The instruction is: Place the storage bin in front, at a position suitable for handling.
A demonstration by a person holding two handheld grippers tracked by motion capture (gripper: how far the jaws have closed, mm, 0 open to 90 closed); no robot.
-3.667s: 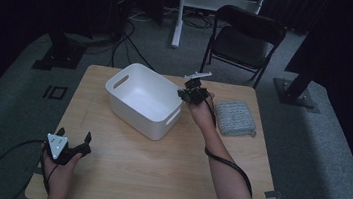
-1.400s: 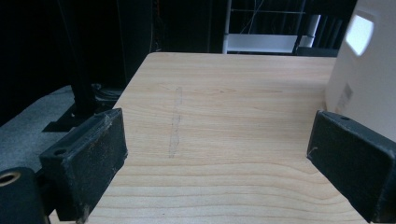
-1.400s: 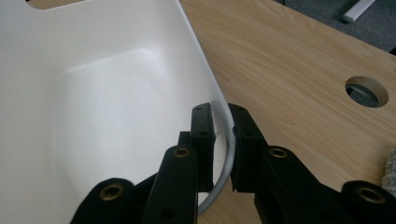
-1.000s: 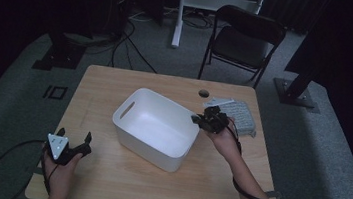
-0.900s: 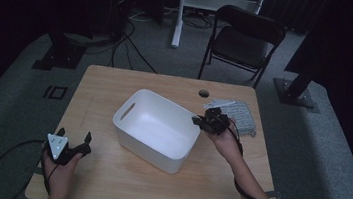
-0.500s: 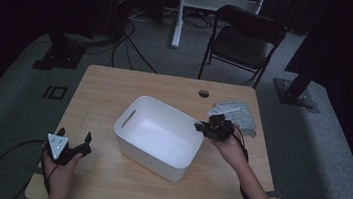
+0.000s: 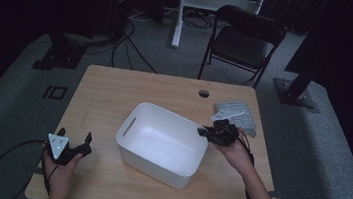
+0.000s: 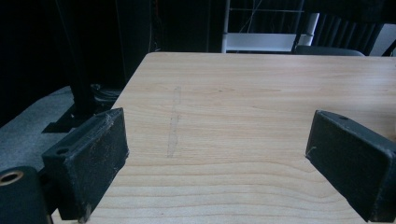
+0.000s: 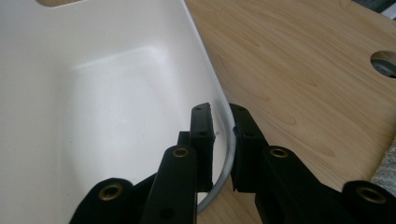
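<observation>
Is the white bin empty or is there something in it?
Empty: the bin shows only bare white floor and walls in the high view and right gripper view.

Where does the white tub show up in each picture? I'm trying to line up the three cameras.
High view: white tub sits mid-table, slightly toward the near edge, its right rim pinched by the right gripper.
Left gripper view: the tub is not in it; bare table lies ahead between open jaws.
Right gripper view: the tub takes up the left, its rim between the jaws.
Shared landmark: the light wooden table.

Black grippers, left gripper [image 7: 72,149] topped with a grey three-cornered plate; cables trailing; forearms seemingly bare
</observation>
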